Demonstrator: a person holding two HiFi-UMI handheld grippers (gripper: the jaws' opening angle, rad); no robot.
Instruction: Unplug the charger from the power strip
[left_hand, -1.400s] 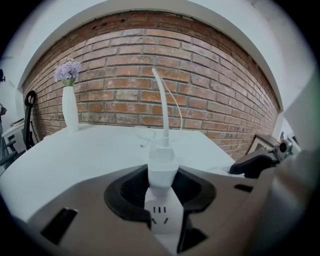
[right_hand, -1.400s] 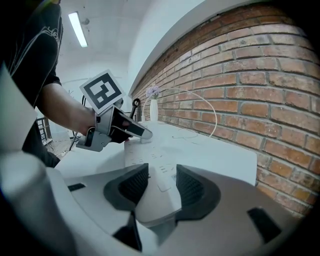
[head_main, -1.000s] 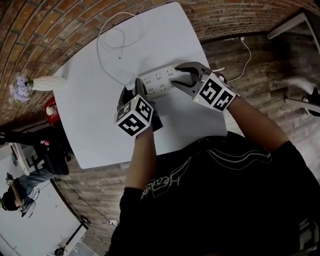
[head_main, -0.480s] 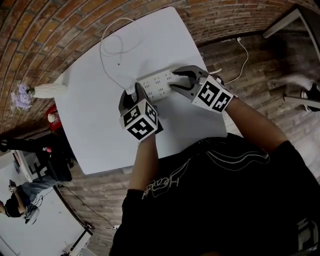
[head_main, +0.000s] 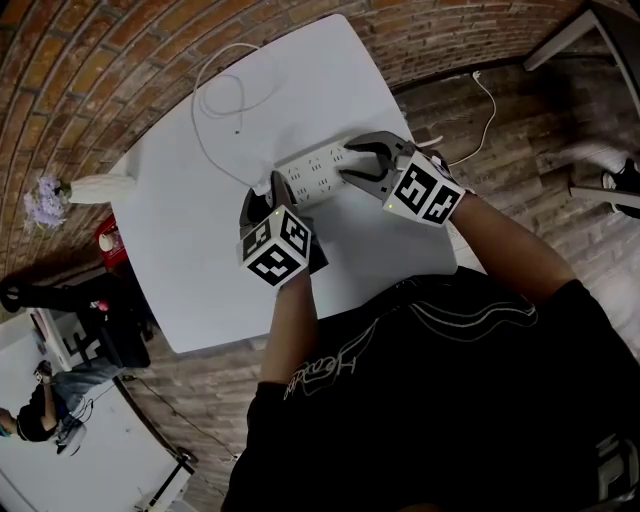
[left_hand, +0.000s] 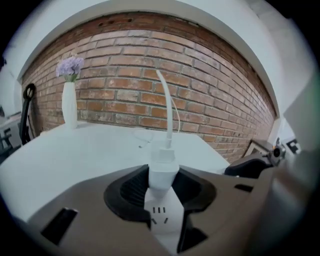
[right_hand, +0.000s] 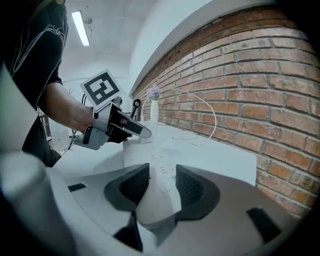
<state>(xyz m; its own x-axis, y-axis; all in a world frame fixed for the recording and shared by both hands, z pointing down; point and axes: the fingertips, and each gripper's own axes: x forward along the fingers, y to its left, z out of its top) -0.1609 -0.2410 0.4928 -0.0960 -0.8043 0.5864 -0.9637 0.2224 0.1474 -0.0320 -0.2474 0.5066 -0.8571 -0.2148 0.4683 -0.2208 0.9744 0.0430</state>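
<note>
White charger (left_hand: 163, 169) still in left gripper (left_hand: 162, 187), right gripper (right_hand: 159, 187) still on power strip (head_main: 312, 172)

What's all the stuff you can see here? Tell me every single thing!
table: one, white, middle
power strip: one, white, on the table
charger: one, white, standing on the power strip's end
cable: one, white, from the charger across the table
vase: one, white, purple flowers, table corner
red thing: one, beside the table; too small to tell
brick wall: red-brown, behind the table
left claw: grey, shut on the charger
right claw: grey, shut on the power strip's other end
</note>
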